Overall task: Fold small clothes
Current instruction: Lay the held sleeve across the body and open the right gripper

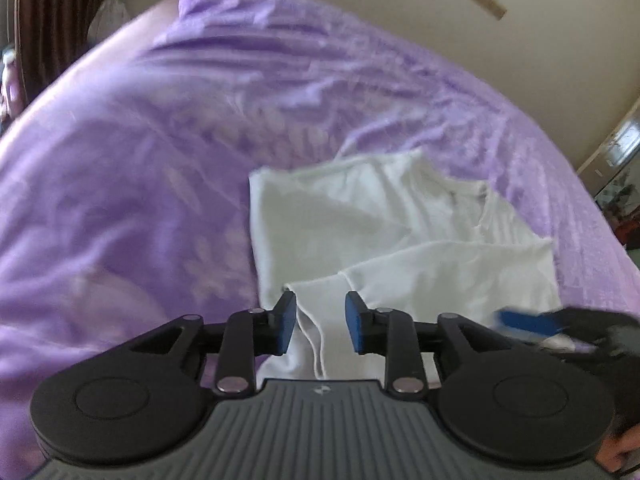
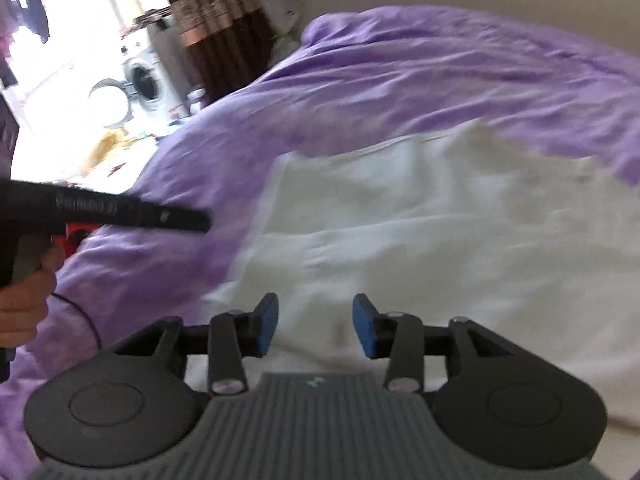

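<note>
Left tool [image 1: 321, 328]: fingers apart, nothing held, low over near hem of shirt.
Right tool [image 2: 315, 328]: fingers apart, nothing held, over shirt's near part.
Shirt [image 1: 360, 216]: white, partly folded, flat on bed, one flap laid across, collar toward far right.
Bed [image 1: 140, 160]: purple cover w/ wrinkles, under shirt.
Curtain [image 2: 224, 36]: brown stripes, beyond bed.
Washer [image 2: 146, 80]: far left bg, blurry.

Shirt [image 1: 400, 232] on bedspread [image 1: 160, 160], near edge.
</note>
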{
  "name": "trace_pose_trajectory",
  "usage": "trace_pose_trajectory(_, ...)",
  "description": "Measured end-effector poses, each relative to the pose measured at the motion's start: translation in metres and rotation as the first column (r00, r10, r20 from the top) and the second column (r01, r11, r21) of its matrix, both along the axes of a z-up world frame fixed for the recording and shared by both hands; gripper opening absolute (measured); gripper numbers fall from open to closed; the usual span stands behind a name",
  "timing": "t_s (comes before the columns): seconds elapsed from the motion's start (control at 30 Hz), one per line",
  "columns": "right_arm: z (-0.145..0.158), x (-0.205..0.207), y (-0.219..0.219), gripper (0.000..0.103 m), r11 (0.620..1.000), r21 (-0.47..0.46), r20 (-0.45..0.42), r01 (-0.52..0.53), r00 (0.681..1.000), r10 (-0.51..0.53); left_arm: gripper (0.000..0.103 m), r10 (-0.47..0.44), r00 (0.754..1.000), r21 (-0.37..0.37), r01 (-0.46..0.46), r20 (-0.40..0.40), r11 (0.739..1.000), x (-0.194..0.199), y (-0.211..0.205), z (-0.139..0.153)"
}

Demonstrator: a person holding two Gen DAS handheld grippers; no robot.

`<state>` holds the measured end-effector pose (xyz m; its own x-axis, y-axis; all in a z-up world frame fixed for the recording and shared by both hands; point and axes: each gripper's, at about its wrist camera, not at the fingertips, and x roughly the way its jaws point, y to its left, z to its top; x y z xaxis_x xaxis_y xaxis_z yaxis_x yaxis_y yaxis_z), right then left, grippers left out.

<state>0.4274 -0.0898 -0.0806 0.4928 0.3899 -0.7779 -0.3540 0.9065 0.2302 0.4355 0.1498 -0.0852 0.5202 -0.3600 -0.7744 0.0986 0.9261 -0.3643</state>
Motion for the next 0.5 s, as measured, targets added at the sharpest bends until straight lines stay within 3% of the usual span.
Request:
trace_pose_trajectory(0.17, 0.010, 0.004, -0.085, 0.039, 0.986, -0.112, 0.025, 0.127, 0.992, -0.125, 0.032, 0.032, 0.995, -0.092, -0.040, -0.090, 0.995, 0.017, -0.006, -0.033)
trace_pose_trajectory(0.37, 0.009, -0.004, -0.186, 0.039, 0.943, -0.194, 0.031, 0.271, 0.962, -0.270, 0.028, 0.071, 0.992, 0.046, -0.067, -0.107, 0.997, 0.019, -0.010, -0.039)
trace_pose_trajectory(0.5, 0.005, -0.015, -0.232, 0.043, 0.928, -0.187, 0.012, 0.323, 0.945, -0.327, 0.028, 0.055, 0.992, 0.052, -0.049, -0.113, 0.997, 0.018, -0.011, -0.039)
